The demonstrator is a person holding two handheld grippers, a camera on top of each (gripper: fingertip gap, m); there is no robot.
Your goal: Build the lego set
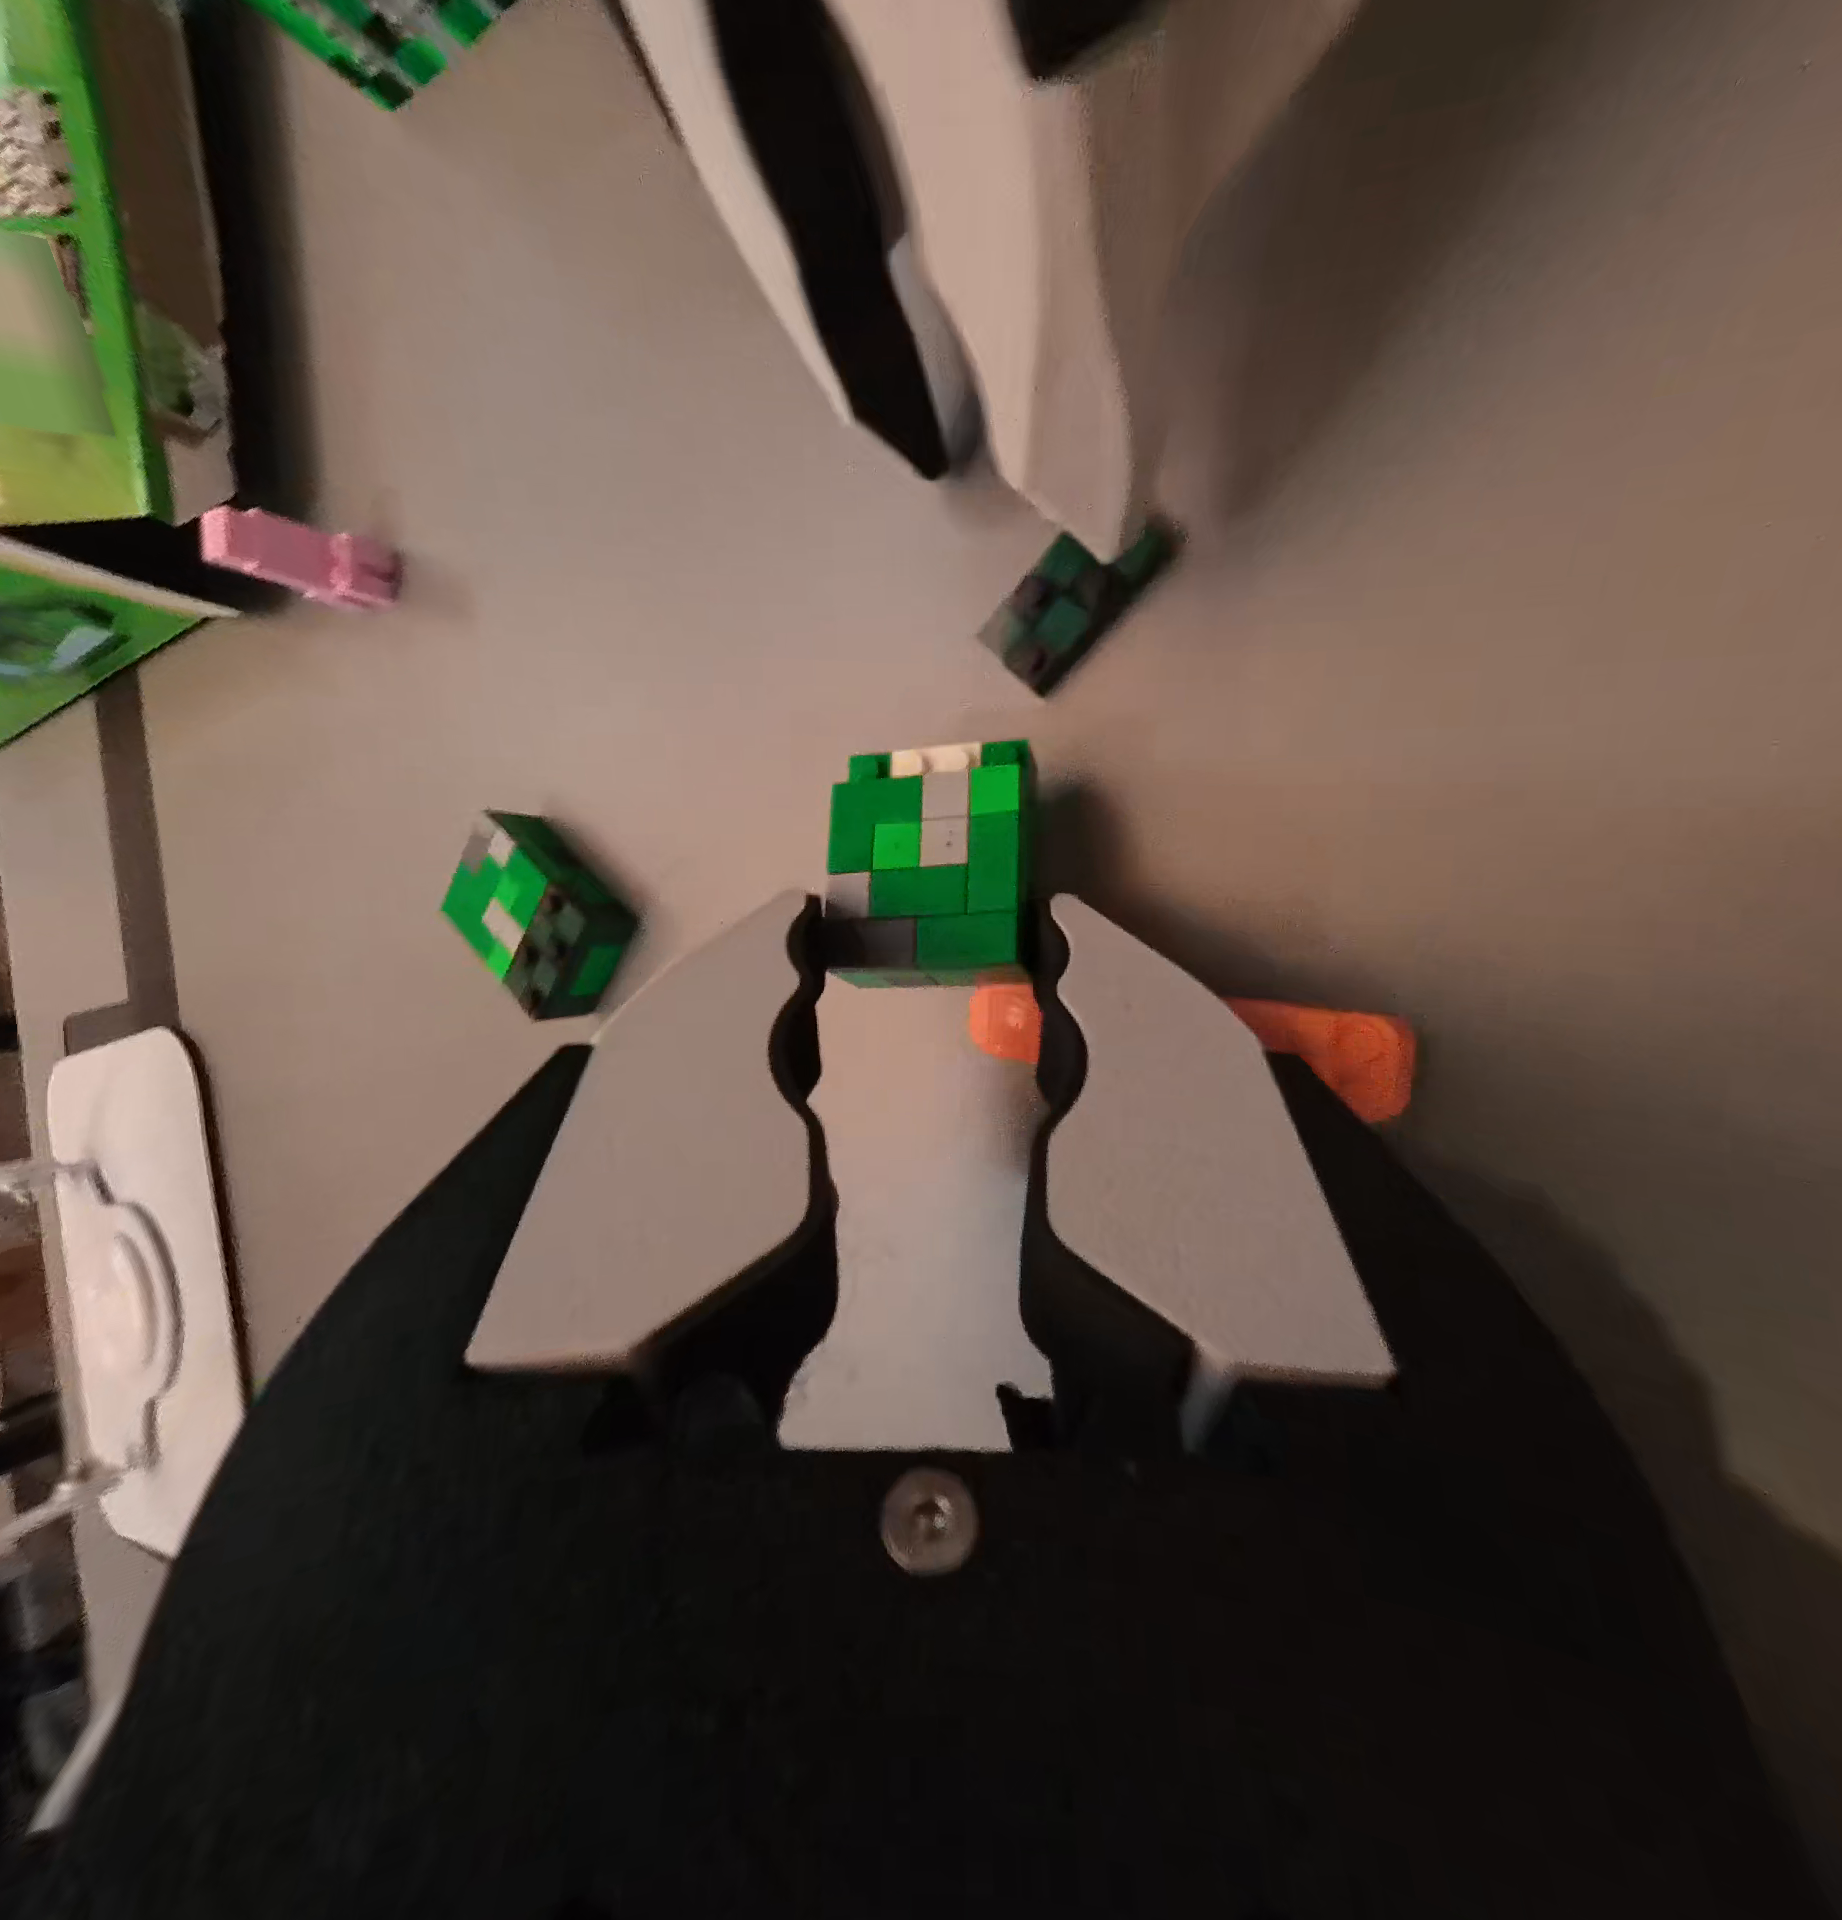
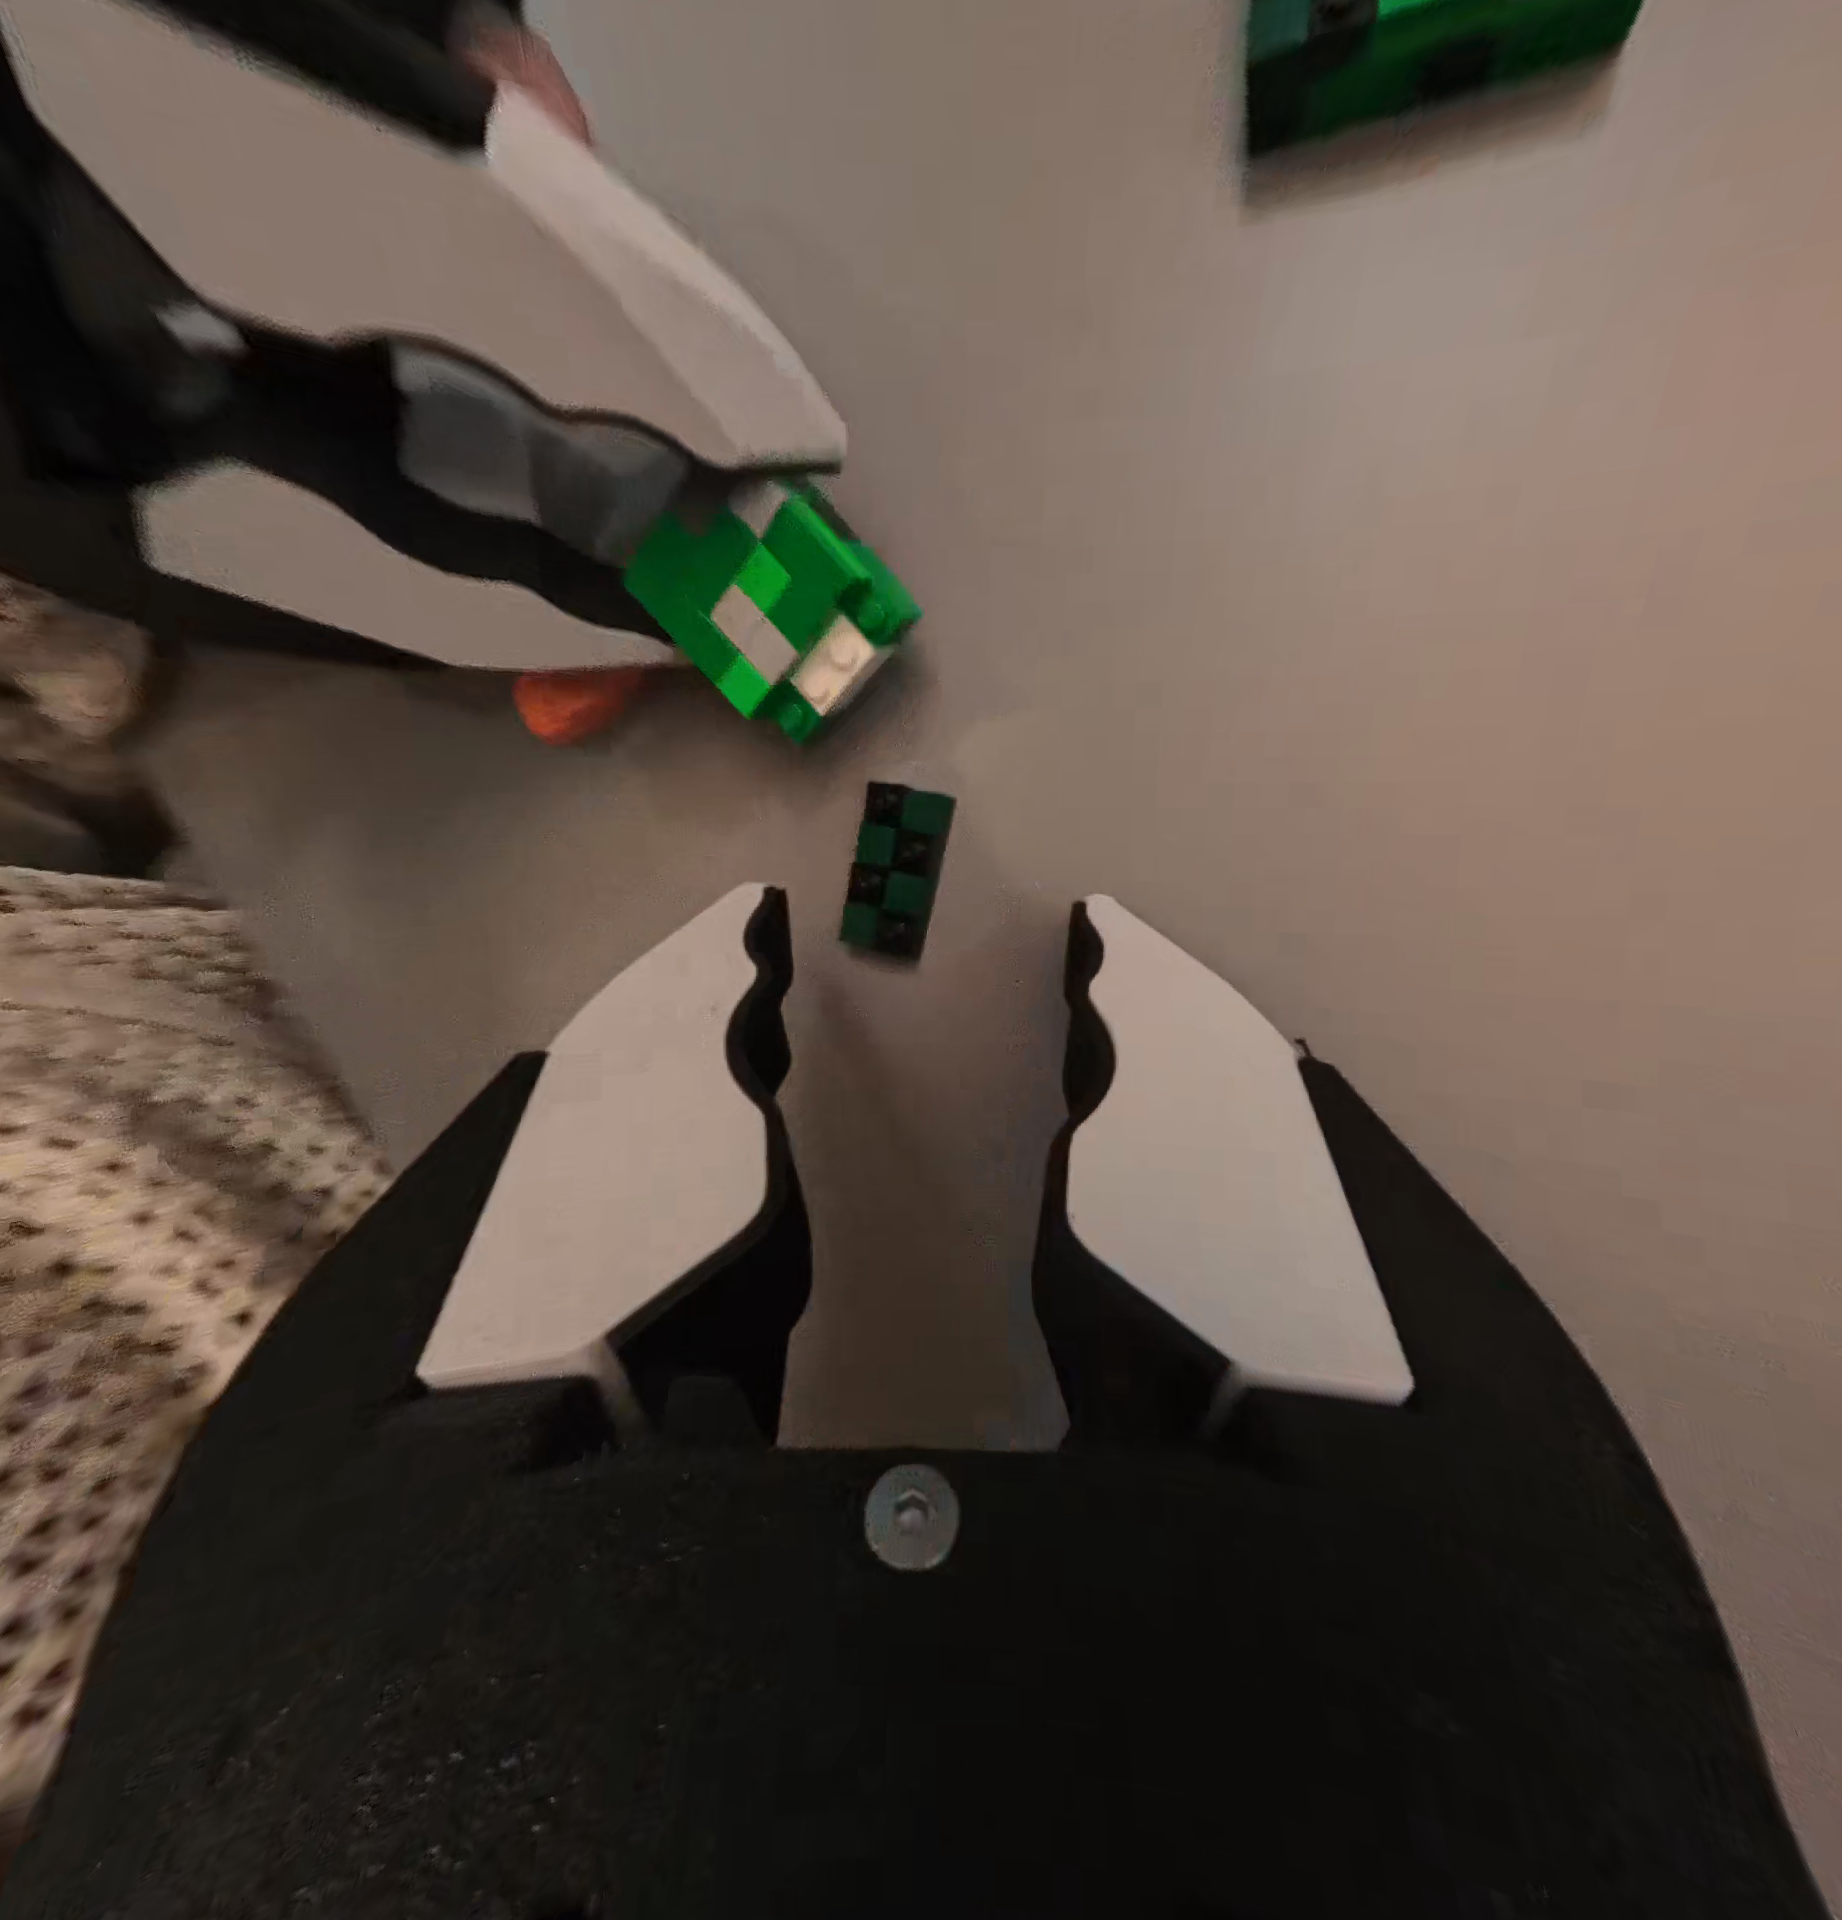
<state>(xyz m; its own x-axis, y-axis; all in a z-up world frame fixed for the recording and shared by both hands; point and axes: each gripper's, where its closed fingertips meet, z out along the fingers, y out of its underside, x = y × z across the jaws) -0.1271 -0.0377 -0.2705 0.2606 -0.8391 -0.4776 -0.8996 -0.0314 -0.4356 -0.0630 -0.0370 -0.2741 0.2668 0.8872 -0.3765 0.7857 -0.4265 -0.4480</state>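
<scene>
My left gripper is shut on a tall green and grey lego block and holds it over the grey table. The same block shows in the right wrist view, tilted, in the left gripper's fingers. A flat dark green and black checkered plate lies on the table just ahead of my right gripper, which is open and empty. That plate also shows in the left wrist view, under the tip of the right gripper's fingers.
A second green lego cube lies left of the held block. An orange tool lies beneath the left gripper. A pink piece and green lego boxes are at the left. A green build sits far right. Speckled carpet lies off the table's edge. The gap from one gripper's tips to the other's is roughly 7 cm.
</scene>
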